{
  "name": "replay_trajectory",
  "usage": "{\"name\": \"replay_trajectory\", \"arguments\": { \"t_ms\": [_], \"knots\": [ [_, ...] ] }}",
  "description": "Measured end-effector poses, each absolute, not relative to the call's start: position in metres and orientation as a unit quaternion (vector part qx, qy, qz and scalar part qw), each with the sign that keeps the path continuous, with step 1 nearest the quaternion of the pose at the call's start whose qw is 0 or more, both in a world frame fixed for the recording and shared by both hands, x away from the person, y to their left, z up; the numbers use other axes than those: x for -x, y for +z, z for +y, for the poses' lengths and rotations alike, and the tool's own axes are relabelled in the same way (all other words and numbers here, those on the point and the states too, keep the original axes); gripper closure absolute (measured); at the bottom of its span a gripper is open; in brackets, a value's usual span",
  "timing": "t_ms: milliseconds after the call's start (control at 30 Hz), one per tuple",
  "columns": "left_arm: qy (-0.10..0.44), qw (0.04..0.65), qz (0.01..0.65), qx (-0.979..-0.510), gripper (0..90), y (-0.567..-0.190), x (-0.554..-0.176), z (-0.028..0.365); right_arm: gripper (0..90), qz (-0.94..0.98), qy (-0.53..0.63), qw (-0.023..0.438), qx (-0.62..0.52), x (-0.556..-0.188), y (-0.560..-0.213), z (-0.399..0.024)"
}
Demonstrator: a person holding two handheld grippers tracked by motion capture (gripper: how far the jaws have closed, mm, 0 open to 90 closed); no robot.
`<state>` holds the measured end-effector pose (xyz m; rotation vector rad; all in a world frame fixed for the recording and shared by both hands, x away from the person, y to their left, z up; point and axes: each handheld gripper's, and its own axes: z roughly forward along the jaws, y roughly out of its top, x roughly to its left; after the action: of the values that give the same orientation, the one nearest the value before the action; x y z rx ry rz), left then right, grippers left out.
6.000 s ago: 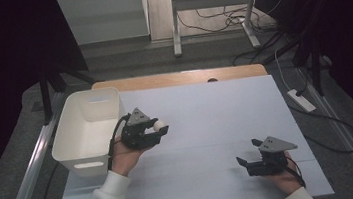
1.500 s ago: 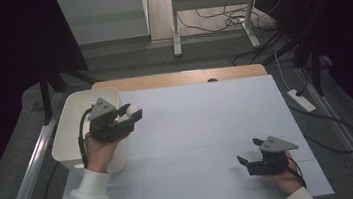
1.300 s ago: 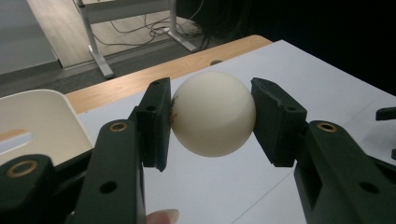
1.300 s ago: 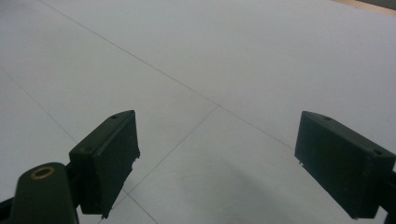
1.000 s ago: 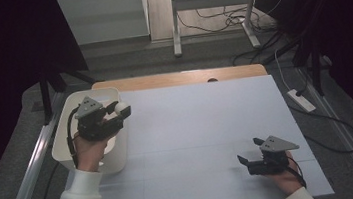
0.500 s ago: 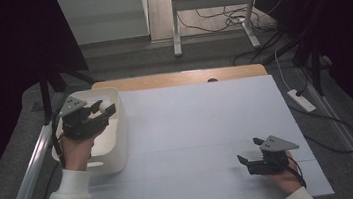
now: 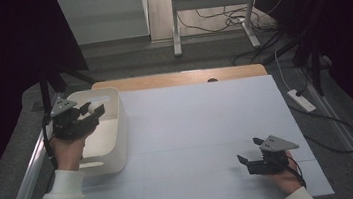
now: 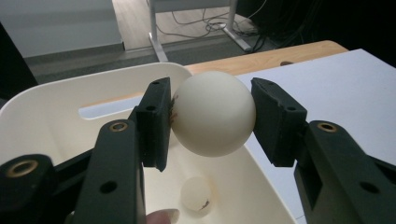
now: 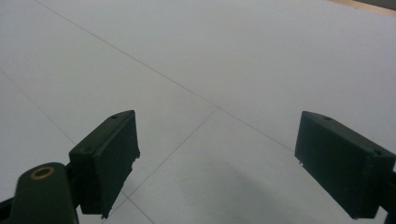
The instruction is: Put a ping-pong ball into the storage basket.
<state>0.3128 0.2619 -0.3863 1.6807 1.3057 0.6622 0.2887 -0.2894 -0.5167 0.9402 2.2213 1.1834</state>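
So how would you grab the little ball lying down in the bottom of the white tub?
Probably from straight above. The little ball lies low inside the tub, whose walls block the sides. It is round, so pinch across its widest middle.

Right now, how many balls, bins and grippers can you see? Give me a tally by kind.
Balls: 2, one held by the left gripper, one in the bin
Bins: 1
Grippers: 2, left, right
Total: 5

2 balls: one (image 8: 213, 113) in the left gripper (image 8: 210, 116), one (image 8: 197, 195) on the bin floor. 1 bin (image 7: 118, 131). 2 grippers, right (image 9: 217, 163) too. 1 table (image 7: 203, 126).
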Motion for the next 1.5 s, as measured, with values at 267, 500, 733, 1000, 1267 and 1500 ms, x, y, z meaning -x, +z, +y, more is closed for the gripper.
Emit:
{"name": "replay_trajectory", "arguments": {
  "t_ms": [267,500,733,1000,1267,1500],
  "knots": [
    [0.258,0.404,0.549,-0.684,50.6,-0.392,-0.328,0.266,13.4,0.806,0.428,0.226,-0.341,-0.289,-0.517,-0.289],
    [0.245,0.37,0.565,-0.696,50.5,-0.398,-0.339,0.265,13.4,0.806,0.428,0.225,-0.341,-0.29,-0.518,-0.289],
    [0.227,0.345,0.576,-0.706,50.1,-0.405,-0.351,0.267,13.4,0.806,0.429,0.225,-0.341,-0.289,-0.518,-0.289],
    [0.219,0.371,0.58,-0.692,24.7,-0.402,-0.351,0.269,13.4,0.805,0.428,0.224,-0.343,-0.289,-0.518,-0.29],
    [0.222,0.425,0.545,-0.688,17.8,-0.39,-0.336,0.264,13.2,0.798,0.445,0.212,-0.347,-0.288,-0.516,-0.292],
    [0.208,0.461,0.509,-0.696,17.2,-0.38,-0.325,0.255,13.3,0.795,0.45,0.207,-0.349,-0.289,-0.516,-0.294]
  ]
}}
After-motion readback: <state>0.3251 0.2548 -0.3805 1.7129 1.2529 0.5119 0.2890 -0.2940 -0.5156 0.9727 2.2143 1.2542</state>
